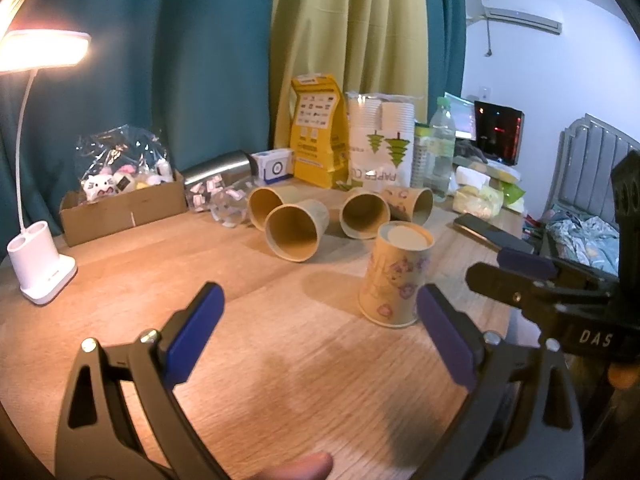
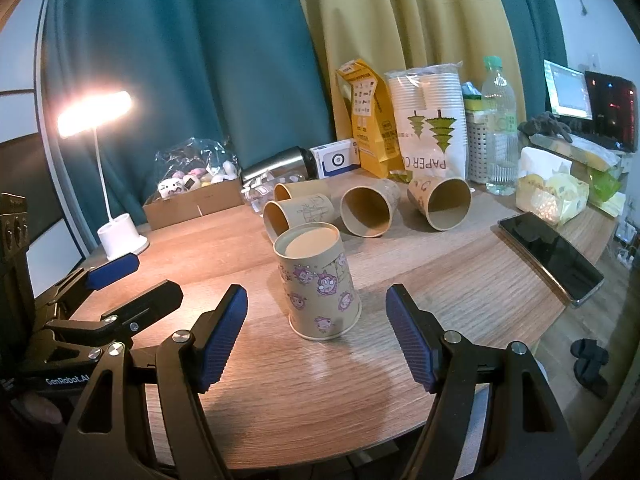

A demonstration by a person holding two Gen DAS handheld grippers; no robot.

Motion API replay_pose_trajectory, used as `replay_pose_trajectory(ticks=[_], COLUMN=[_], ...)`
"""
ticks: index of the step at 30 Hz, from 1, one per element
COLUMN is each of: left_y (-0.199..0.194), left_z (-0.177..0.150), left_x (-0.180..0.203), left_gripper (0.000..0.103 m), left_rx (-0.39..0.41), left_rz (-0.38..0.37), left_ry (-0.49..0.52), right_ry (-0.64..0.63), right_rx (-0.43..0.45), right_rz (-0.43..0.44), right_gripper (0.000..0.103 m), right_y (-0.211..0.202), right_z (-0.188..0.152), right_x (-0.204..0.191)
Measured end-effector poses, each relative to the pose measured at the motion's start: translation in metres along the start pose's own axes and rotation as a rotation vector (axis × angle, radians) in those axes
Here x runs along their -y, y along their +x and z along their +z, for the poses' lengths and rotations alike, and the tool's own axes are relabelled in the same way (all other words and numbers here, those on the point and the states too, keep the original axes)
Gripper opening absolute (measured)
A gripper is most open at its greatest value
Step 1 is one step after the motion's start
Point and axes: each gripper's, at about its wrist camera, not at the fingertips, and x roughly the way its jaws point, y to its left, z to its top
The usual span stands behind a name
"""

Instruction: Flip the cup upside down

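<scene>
A paper cup with purple cartoon faces (image 2: pixel 320 288) stands upside down on the wooden table, base up; it also shows in the left wrist view (image 1: pixel 394 274). My right gripper (image 2: pixel 316 336) is open and empty, just short of the cup, which stands between its fingertips' line and the far cups. My left gripper (image 1: pixel 320 328) is open and empty, left of the cup; its right finger (image 1: pixel 444 332) is close to the cup's rim. Several plain paper cups (image 2: pixel 370 210) lie on their sides behind, mouths towards me (image 1: pixel 296 232).
A white desk lamp (image 1: pixel 40 264) stands at the left. A cardboard box of toys (image 1: pixel 120 204), a steel flask (image 2: pixel 276 166), a yellow bag (image 2: pixel 368 120), a sleeve of paper cups (image 2: pixel 432 124) and a water bottle (image 2: pixel 500 128) line the back. A phone (image 2: pixel 552 256) lies at the right edge.
</scene>
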Motion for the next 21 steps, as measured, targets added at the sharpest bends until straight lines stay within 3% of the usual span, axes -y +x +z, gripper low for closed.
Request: replay_pose_trajectory(ticks=[21], left_y=[-0.0001], left_z=[0.0031], left_x=[-0.0011], left_gripper=[0.098], left_rx=[0.000], left_rz=[0.006], left_ry=[0.010], right_ry=[0.003], right_rx=[-0.001], right_rz=[-0.001], right_gripper=[0.075], right_y=[-0.0006], right_z=[-0.0009], right_x=[-0.0016])
